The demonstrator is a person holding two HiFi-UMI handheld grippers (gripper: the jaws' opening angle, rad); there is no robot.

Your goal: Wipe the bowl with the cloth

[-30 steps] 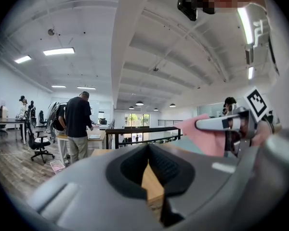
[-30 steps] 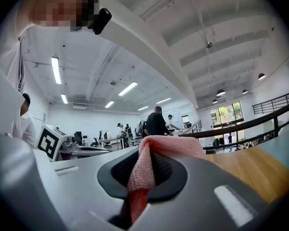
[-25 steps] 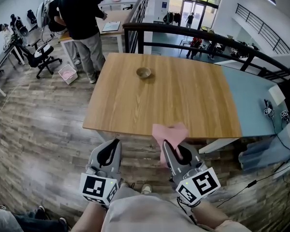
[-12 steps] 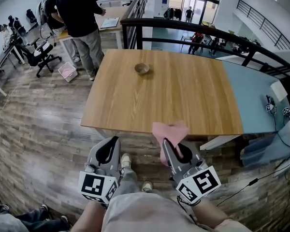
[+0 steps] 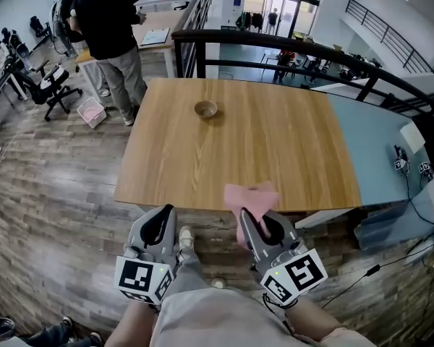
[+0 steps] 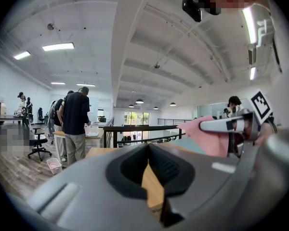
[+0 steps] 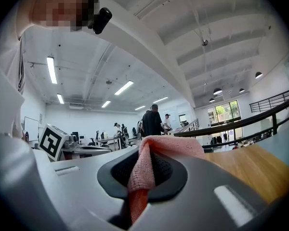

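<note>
A small brown bowl (image 5: 206, 109) stands on the far part of the wooden table (image 5: 231, 157). Both grippers hang in front of the table's near edge, well short of the bowl. My right gripper (image 5: 250, 217) is shut on a pink cloth (image 5: 251, 198) that sticks up past its tips; in the right gripper view the cloth (image 7: 143, 170) is pinched between the jaws. My left gripper (image 5: 161, 215) is shut and holds nothing. The left gripper (image 6: 149, 177) sees the pink cloth (image 6: 209, 136) at its right.
A person in a black top (image 5: 107, 20) stands at a desk beyond the table's far left corner. A black railing (image 5: 289, 45) runs behind the table. A blue-grey table (image 5: 372, 147) adjoins on the right. Office chairs (image 5: 47, 82) stand far left on wooden flooring.
The view has shifted slightly: the table and bowl sit a little nearer and more to the left. Both grippers keep their pose, the cloth still in the right one.
</note>
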